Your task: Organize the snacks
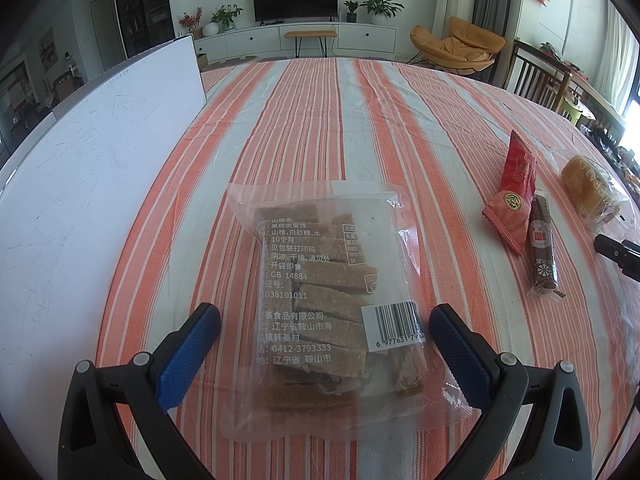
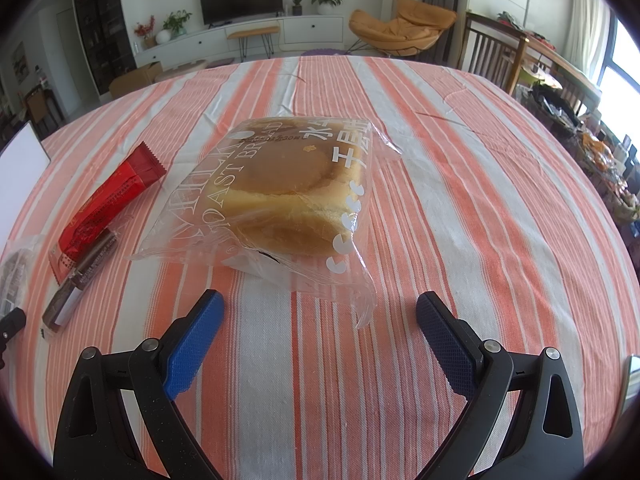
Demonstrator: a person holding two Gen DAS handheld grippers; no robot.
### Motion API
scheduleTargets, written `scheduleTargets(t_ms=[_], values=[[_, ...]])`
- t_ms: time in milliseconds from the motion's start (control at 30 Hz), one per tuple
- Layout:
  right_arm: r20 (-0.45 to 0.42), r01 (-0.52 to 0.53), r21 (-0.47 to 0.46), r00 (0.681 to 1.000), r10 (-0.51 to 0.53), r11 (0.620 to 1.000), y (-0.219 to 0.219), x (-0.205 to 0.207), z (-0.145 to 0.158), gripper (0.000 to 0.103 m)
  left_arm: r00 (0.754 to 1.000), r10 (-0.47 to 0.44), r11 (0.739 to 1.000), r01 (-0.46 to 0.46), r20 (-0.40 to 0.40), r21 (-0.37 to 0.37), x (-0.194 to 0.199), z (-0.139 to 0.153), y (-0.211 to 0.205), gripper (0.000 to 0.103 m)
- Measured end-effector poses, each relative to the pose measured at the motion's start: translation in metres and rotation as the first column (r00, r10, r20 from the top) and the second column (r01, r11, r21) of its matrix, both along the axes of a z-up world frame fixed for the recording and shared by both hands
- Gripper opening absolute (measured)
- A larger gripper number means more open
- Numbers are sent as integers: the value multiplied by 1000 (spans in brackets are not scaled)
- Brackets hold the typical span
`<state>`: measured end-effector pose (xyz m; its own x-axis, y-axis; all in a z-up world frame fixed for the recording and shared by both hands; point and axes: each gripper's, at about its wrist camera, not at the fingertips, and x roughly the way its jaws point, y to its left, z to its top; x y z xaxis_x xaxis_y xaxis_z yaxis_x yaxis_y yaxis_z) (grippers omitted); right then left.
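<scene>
a: left gripper point(image 1: 325, 322) spread wide, nothing between its fingers, hanging over the clear bag of brown strips point(image 1: 320, 300). how does that bag lie?

b: flat on the striped tablecloth point(image 1: 312, 120), long axis running from the near edge toward the far edge, beside the white board point(image 1: 92, 184) along the left edge.

a: and the right gripper point(image 2: 319, 314)?

b: released too, jaws apart, just short of the bread bag point(image 2: 276, 196), which slants toward the far right, its crumpled end near the fingers.

a: to its left?

b: the red packet point(image 2: 108, 204) and the brown stick point(image 2: 80, 276), touching, both pointing diagonally toward the far edge.
</scene>
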<state>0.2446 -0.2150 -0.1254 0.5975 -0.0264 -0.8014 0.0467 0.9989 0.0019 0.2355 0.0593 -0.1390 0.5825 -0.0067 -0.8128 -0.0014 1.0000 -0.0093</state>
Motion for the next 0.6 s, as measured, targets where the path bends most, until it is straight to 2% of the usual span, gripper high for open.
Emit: scheduleTargets(t_ms=[600], values=[[0, 0, 0, 1000, 0, 1000, 0, 0, 0, 99, 1000, 0, 1000, 0, 0, 0, 0, 0, -1, 103]])
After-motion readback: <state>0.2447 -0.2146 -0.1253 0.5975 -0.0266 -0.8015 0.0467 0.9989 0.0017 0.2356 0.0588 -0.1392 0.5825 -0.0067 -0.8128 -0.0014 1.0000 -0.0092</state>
